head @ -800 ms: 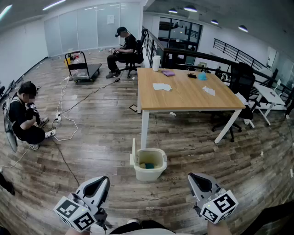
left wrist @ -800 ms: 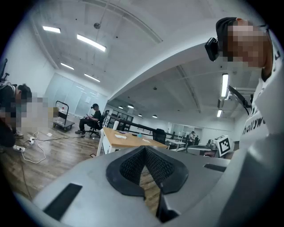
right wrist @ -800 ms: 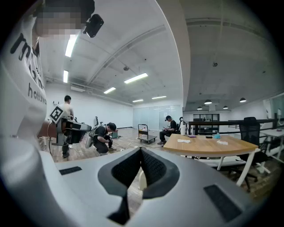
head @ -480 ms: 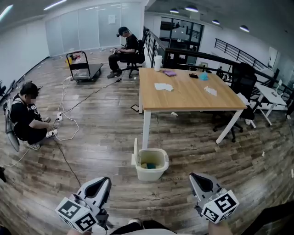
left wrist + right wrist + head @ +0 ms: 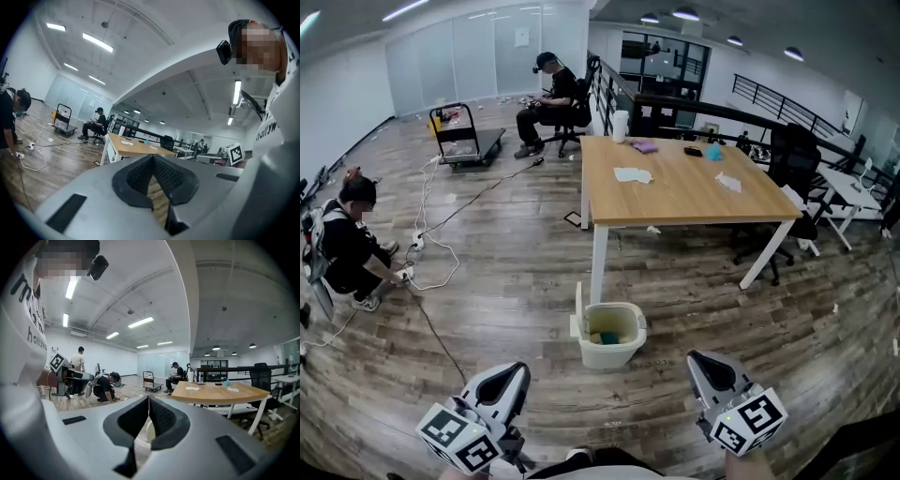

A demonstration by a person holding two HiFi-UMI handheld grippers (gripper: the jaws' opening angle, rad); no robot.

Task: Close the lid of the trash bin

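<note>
Crouching person (image 5: 347, 246) shifted; bin lid (image 5: 577, 308) upright; left hand-held gripper (image 5: 510, 372), right hand-held gripper (image 5: 699, 360) closed, empty

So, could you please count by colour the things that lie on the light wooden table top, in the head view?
White: 3, a tall paper roll, a crumpled paper sheet, a second paper sheet
Purple: 1, a flat cloth
Black: 1, a small flat object
Teal: 1, a small lump
Total: 6
</note>
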